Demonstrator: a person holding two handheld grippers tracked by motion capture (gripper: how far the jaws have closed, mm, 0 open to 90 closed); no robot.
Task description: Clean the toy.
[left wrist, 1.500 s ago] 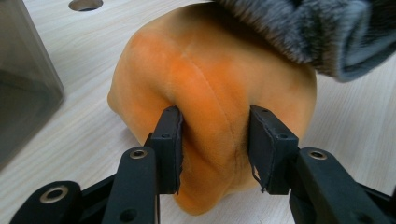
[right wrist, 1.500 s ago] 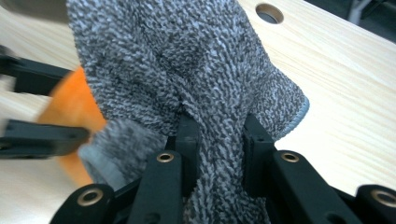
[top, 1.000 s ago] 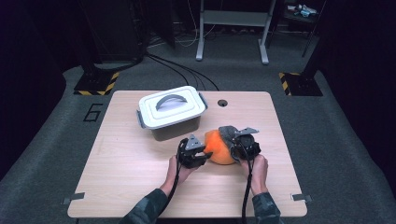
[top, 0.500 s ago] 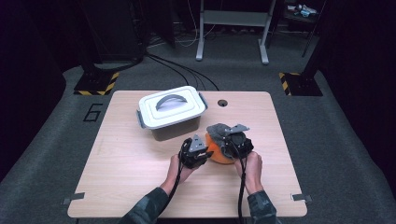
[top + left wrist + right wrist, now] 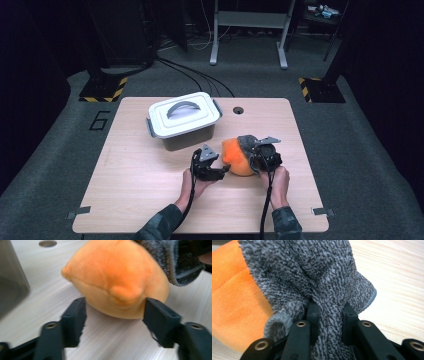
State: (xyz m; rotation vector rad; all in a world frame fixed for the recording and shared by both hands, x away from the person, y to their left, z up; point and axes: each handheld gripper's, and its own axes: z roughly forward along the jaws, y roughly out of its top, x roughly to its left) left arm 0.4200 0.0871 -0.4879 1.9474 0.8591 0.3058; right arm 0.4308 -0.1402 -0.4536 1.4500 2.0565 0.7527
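The orange plush (image 5: 236,159) lies at centre-right of the surface (image 5: 140,185), between the two claws. The right claw (image 5: 256,159) is clamped on its grey knit cover (image 5: 317,282) — the left claw (image 5: 223,170), nearest the bare orange end, has just been opening, its jaws apart around that tip.

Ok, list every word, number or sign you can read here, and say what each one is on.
"6": a large numeral marked on the grey floor, left of the table.
The white box, the orange cushion and the grey cloth carry no readable writing.
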